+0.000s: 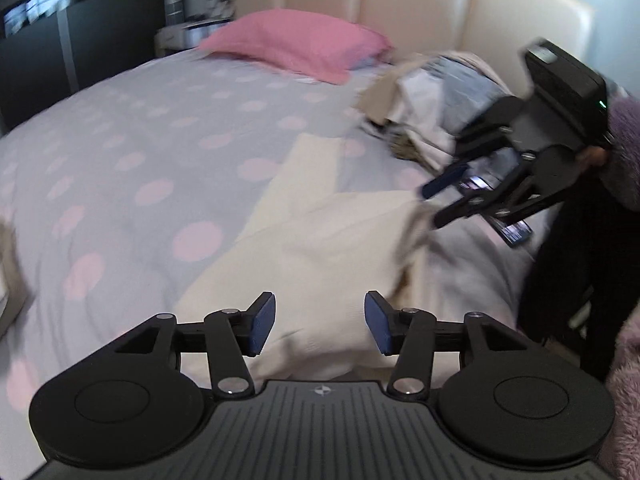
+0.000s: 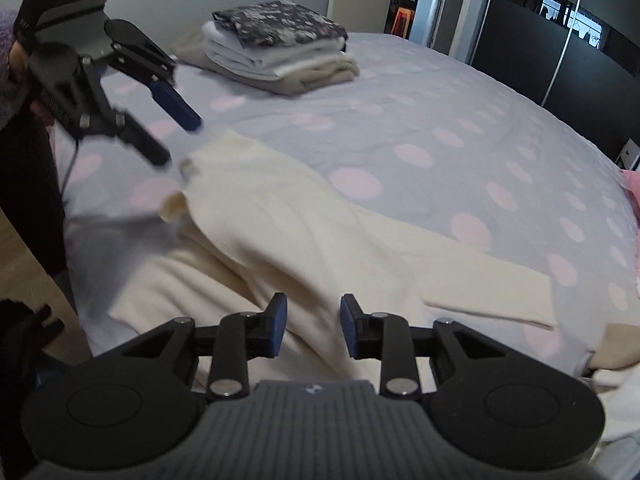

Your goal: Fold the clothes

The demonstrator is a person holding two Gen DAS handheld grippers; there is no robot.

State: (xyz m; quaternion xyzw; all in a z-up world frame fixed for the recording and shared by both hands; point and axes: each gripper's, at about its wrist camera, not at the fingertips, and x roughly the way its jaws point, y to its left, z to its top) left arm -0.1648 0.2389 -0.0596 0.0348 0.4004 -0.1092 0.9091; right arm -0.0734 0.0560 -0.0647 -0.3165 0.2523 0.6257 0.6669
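A cream knit sweater (image 1: 320,248) lies rumpled on the spotted bed, one sleeve stretched away; it also shows in the right wrist view (image 2: 304,240). My left gripper (image 1: 319,322) is open and empty above the sweater's near edge; in the right wrist view (image 2: 176,140) it hovers over the sweater's far end. My right gripper (image 2: 313,326) is open and empty over the sweater's body; in the left wrist view (image 1: 434,208) it hangs open over the sweater's right edge.
A stack of folded clothes (image 2: 280,52) sits at the bed's far end. A loose heap of clothes (image 1: 432,104) lies by the cream headboard (image 1: 400,4), next to a pink pillow (image 1: 296,42). Dark wardrobe doors (image 2: 560,64) stand beyond the bed.
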